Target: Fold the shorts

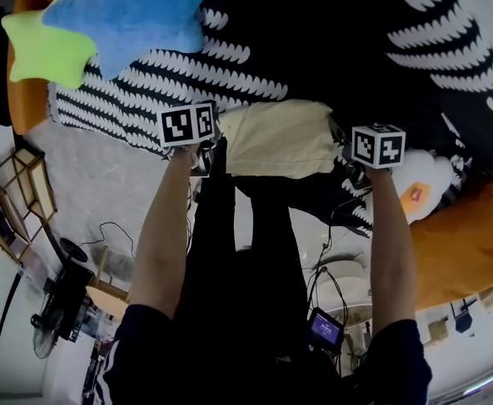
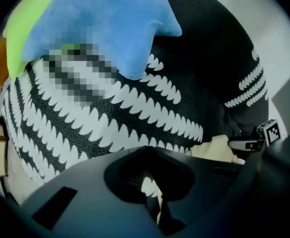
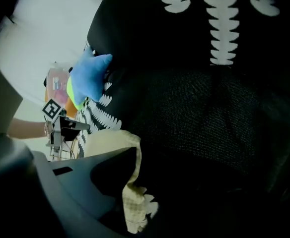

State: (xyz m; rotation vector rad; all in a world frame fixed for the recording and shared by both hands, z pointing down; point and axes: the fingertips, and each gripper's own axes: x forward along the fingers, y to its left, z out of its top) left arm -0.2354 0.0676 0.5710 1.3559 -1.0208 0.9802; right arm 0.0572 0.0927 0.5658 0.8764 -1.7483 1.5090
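Note:
A pair of cream shorts [image 1: 276,137] lies folded near the front edge of a black-and-white patterned bedspread [image 1: 137,99], stretched between both grippers. My left gripper [image 1: 203,160] is shut on the shorts' left edge; the left gripper view shows a thin strip of cream cloth pinched in its closed jaws [image 2: 155,205], with more of the shorts [image 2: 214,145] to the right. My right gripper [image 1: 352,169] holds the right edge. In the right gripper view a bunched cream hem [image 3: 134,207] runs into the gripper [image 3: 135,219], which is closed on it, with dark fabric behind.
A blue star cushion [image 1: 137,11] with a green point [image 1: 44,49] rests on the bedspread at the back left. An orange cushion [image 1: 457,243] and a white plush toy [image 1: 424,184] lie at the right. Below are the person's dark legs, floor cables and a fan [image 1: 48,323].

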